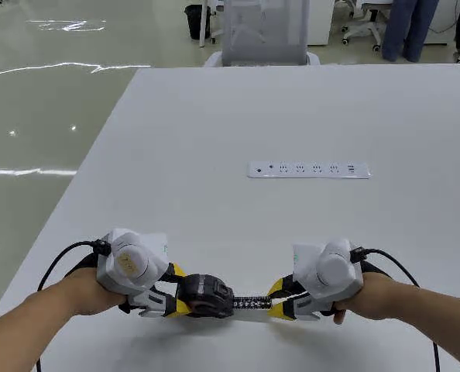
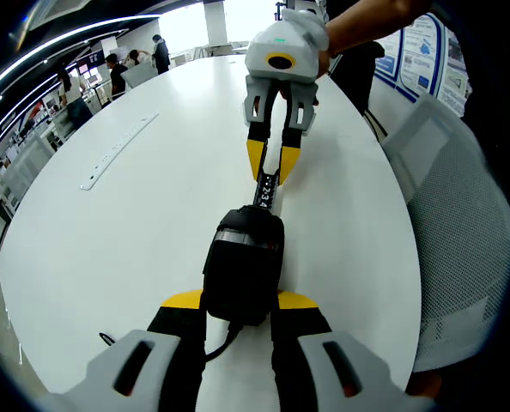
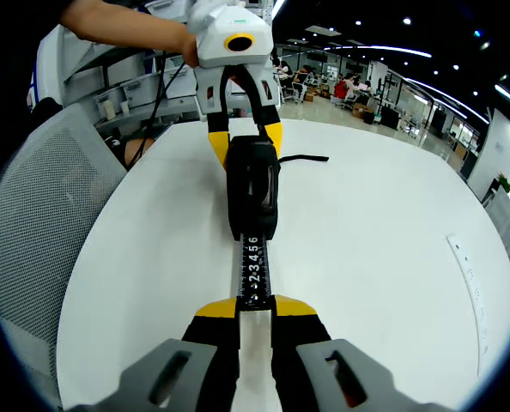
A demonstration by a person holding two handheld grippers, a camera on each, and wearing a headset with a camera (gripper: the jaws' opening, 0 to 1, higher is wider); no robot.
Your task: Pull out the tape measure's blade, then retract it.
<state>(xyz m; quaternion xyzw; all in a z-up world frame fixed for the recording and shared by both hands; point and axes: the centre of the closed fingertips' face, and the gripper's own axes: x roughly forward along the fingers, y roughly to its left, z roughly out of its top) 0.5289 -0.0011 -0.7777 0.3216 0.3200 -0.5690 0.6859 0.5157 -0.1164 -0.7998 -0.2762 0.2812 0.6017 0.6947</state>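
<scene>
Left gripper: jaws are clamping the rear of the black tape measure, one on each side of its case.
Right gripper: jaws are pinching together on the free end of the blade, a black strip with white numerals.
The blade is spanning a short stretch between the two grippers.
The tape measure is sitting at the near edge of the white table, its strap trailing beside it.
A white power strip is lying further in, well apart.
A mesh chair is standing beside the table.
</scene>
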